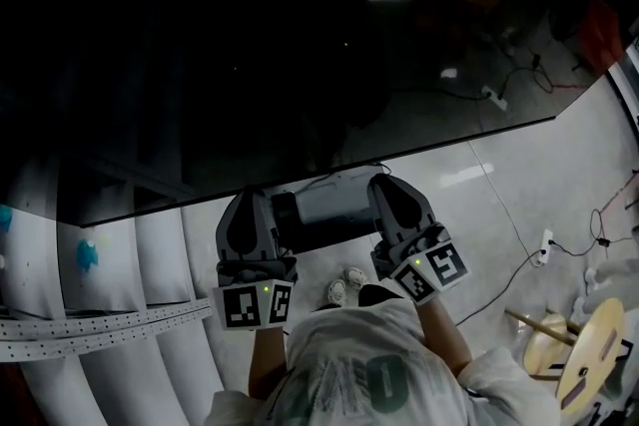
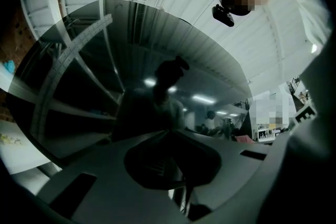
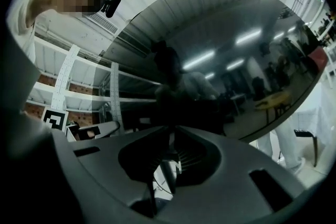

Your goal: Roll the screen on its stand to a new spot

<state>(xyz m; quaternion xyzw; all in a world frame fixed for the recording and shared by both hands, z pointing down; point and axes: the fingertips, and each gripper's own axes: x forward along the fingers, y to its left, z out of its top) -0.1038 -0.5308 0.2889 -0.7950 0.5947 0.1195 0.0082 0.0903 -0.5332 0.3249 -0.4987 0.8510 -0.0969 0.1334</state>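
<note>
The big dark screen [image 1: 300,35] fills the upper part of the head view, and its lower edge slants across the middle. A grey part of its stand [image 1: 334,200] shows just under that edge. My left gripper [image 1: 252,197] and my right gripper [image 1: 384,183] sit on either side of this part, tips up against the screen's lower edge. Both are shut, with nothing visible between the jaws. In the left gripper view the shut gripper [image 2: 170,131] points at the glossy screen [image 2: 105,86]. The right gripper view shows the right gripper [image 3: 170,131] shut before the screen [image 3: 236,50].
White metal shelving with a perforated rail [image 1: 100,324] stands close on the left. Cables and power strips [image 1: 494,98] [image 1: 544,249] lie on the tiled floor at the right. A round wooden piece [image 1: 589,354] sits at lower right. The person's shoes [image 1: 344,284] are below the stand.
</note>
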